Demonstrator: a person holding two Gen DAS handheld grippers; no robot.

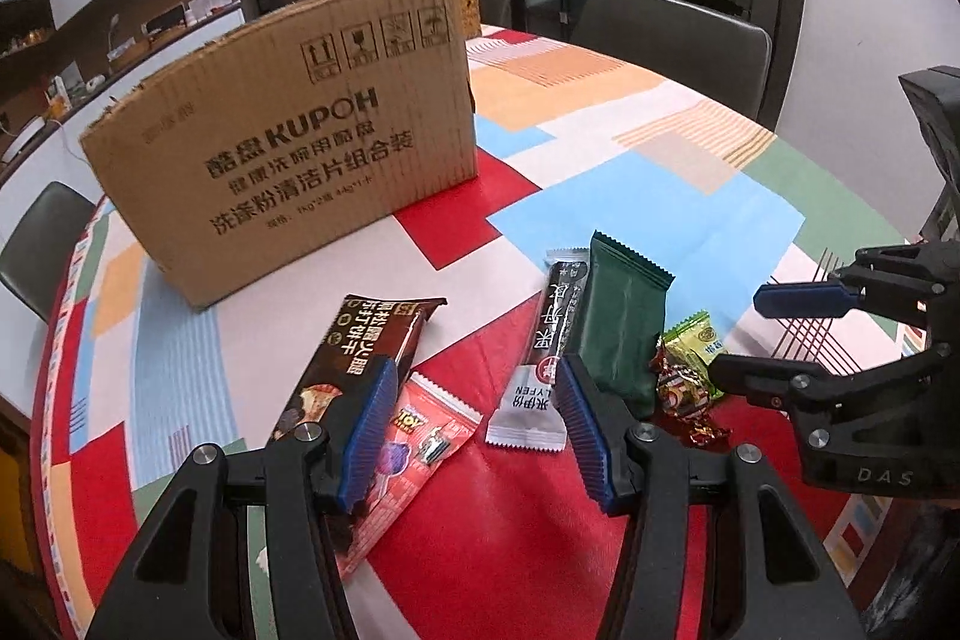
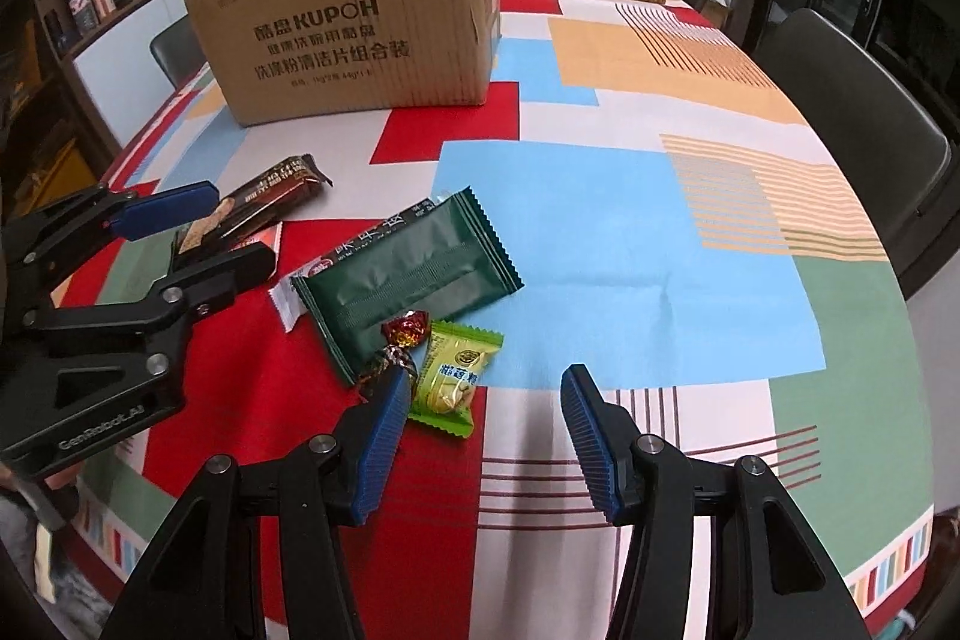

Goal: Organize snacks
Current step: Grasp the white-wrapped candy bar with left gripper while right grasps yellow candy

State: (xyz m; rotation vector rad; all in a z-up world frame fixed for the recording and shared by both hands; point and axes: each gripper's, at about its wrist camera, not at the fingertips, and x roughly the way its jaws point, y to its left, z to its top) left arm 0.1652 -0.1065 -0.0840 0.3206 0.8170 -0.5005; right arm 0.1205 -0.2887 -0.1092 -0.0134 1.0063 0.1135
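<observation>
Snacks scattered on the patterned bench before a cardboard box [image 1: 288,142]

A dark green packet [image 2: 408,280], a black-and-white stick [image 1: 549,352], a brown cracker pack [image 1: 354,358], a red toy-print packet [image 1: 420,442], a lime-green candy [image 2: 453,376] and a red foil sweet [image 2: 405,331] are seen lying flat. The left tool [image 1: 477,430] is held partly open with nothing gripped; the cracker pack and red packet lie under its left finger, the stick by its right. The right tool [image 2: 480,436] is likewise partly open and empty, the lime-green candy just inside its left finger.
</observation>
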